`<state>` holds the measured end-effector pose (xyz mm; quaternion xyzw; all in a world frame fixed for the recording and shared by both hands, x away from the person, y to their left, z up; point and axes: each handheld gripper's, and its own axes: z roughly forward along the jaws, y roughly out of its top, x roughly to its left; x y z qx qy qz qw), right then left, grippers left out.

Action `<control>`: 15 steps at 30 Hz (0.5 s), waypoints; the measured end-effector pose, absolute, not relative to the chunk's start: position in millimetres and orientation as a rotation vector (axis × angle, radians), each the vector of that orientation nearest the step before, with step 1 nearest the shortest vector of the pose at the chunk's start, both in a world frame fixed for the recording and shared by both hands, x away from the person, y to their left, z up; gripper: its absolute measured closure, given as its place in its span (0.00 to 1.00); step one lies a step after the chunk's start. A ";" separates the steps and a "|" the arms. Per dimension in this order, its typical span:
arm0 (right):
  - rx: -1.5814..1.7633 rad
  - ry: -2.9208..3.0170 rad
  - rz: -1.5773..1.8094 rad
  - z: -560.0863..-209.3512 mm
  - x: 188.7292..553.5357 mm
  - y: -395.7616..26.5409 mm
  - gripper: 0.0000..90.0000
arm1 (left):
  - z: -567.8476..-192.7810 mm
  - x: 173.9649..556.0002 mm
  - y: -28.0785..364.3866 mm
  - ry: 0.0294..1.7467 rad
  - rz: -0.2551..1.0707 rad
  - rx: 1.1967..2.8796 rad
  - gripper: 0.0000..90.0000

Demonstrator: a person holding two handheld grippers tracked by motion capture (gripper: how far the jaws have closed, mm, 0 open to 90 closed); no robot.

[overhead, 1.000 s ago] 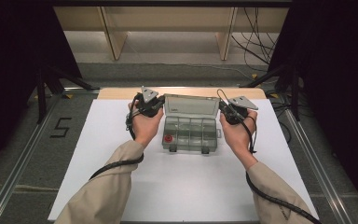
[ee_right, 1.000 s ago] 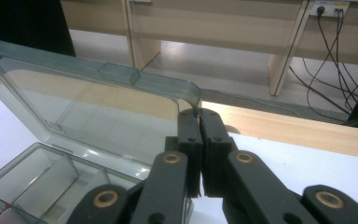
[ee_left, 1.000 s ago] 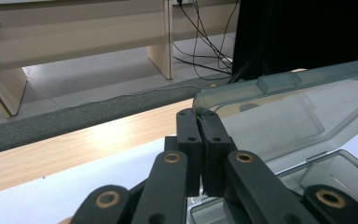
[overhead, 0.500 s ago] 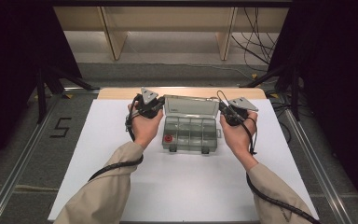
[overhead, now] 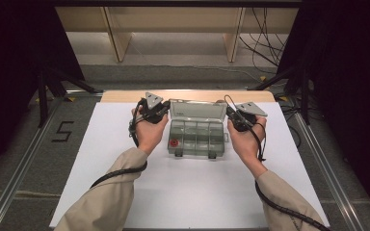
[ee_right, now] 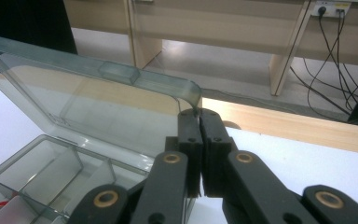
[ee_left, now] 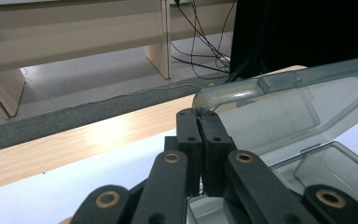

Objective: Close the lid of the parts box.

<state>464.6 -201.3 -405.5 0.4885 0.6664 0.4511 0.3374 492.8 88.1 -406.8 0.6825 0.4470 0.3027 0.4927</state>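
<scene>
Both grippers sit at the far corners of the clear compartment box [overhead: 196, 137], and I have each one closed on its raised lid [overhead: 197, 110]. On my left gripper [overhead: 150, 111], seen from above, the jaws point in toward the lid's left end; in the left gripper view the two black jaws are pressed together with the lid's rounded corner [ee_left: 214, 95] pinched between their tips. My right gripper [overhead: 237, 117] mirrors it on the other side, and in the right gripper view its jaws are likewise together, nipping the lid's other upper corner [ee_right: 189, 95]. The box itself lies near the far middle of the white table top [overhead: 192, 192], its base flat and its lid standing open, tilted back toward the strip of wooden edge [overhead: 125, 96] behind it. Through the transparent base I see rows of dividers, and a small red item [overhead: 174, 143] rests in the near-left compartment; I cannot tell what it is. Two latches [overhead: 213, 155] stick out from the box's near wall. My forearms in beige sleeves [overhead: 111, 202] come up from the near edge, with the black cables [overhead: 120, 172] trailing along them.
</scene>
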 end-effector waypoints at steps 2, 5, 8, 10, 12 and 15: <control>1.268 1.733 1.175 -405.9 464.3 -201.4 0.99 | -406.9 492.3 88.5 1.082 0.735 1.660 0.98; 1.259 1.731 1.183 -406.7 463.8 -201.4 0.99 | -407.1 491.3 88.9 1.077 0.738 1.663 0.98; 1.268 1.737 1.183 -406.5 462.2 -201.4 0.99 | -408.0 489.8 88.6 1.076 0.741 1.660 0.98; 1.266 1.741 1.178 -406.9 461.5 -201.7 0.99 | -408.2 489.3 88.7 1.078 0.740 1.658 0.98; 1.260 1.738 1.169 -407.2 460.9 -201.7 0.99 | -408.5 488.9 88.9 1.077 0.740 1.657 0.98; 1.258 1.736 1.171 -407.5 460.4 -201.5 0.99 | -408.9 488.1 88.7 1.076 0.739 1.653 0.98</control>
